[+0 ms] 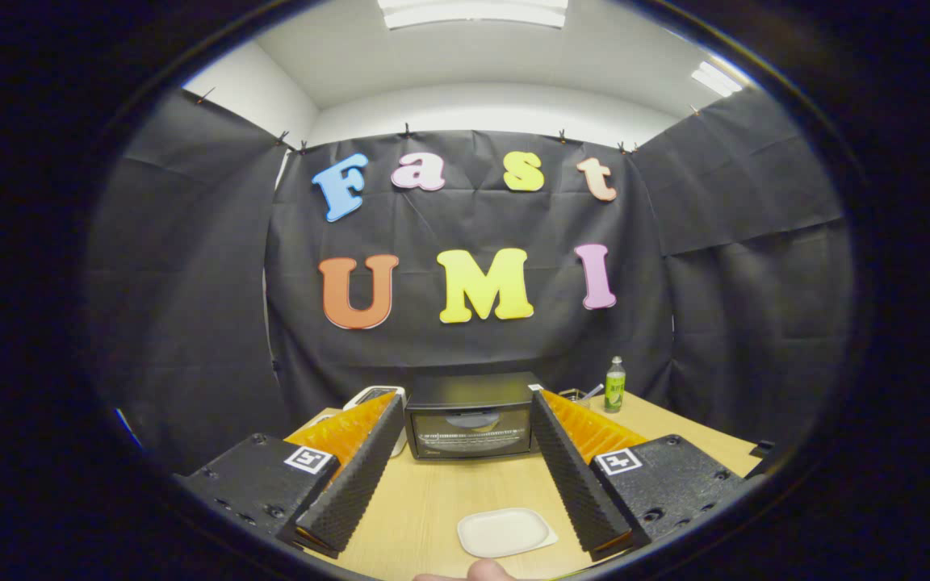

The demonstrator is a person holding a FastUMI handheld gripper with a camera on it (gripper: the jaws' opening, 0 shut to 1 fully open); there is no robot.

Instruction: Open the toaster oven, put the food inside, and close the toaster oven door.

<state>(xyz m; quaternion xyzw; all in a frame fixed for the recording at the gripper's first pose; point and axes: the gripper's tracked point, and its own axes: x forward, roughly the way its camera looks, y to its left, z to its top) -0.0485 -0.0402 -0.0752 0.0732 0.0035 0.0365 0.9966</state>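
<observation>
Booth bench, gripper view: gripper (pixel 469 476) held above the near part of the wooden bench (pixel 433 500), fingers spread wide apart w/ nothing between the pads, clamped on nothing. Black toaster oven (pixel 473 415) at the far edge of the bench, approx. centred, seen beyond the fingertips and framed in the gap between them; glass door shut, rack and a round shape faintly visible behind the glass. White tray (pixel 505 532) w/ rounded corners flat on the bench near the front edge, between the two fingers and closer to the right one; looks bare, no food made out on it. Fingertip of a person (pixel 485 571) poking in at the front edge, just below the tray. White appliance (pixel 376 397) beside the oven's left side at the far edge, partly hidden behind the left finger; kind not clear. Green bottle (pixel 614 386) upright near the far right corner, well apart from the oven, w/ a small clear container (pixel 576 396) & something stick-like in it between bottle and oven. Ceiling lights on overhead.
</observation>
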